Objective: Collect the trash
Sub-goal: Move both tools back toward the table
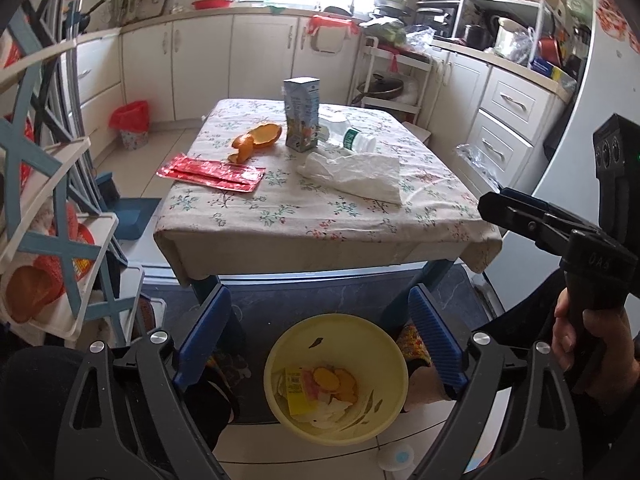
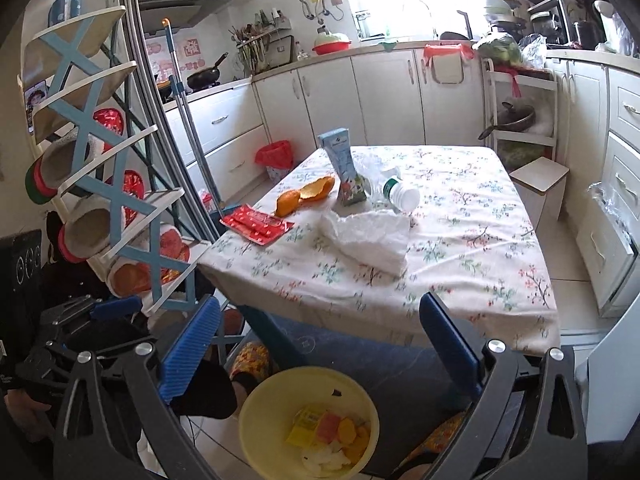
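Your left claw [image 1: 320, 344] is spread wide with nothing in it, the yellow bin [image 1: 336, 378] right beneath. Your right claw [image 2: 320, 354] gapes empty too. Ahead of both, on the table [image 2: 460, 280], the crumpled tissue [image 2: 368, 236] lies nearest: feather-light, soft, so pinch a raised fold. Beyond it, the orange peel [image 1: 256, 140] looks limp, slippery.

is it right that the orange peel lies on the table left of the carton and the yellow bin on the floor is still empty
Not quite. The orange peel does lie left of the carton on the table, but the yellow bin is not empty: the left wrist view shows wrappers and peel in it.
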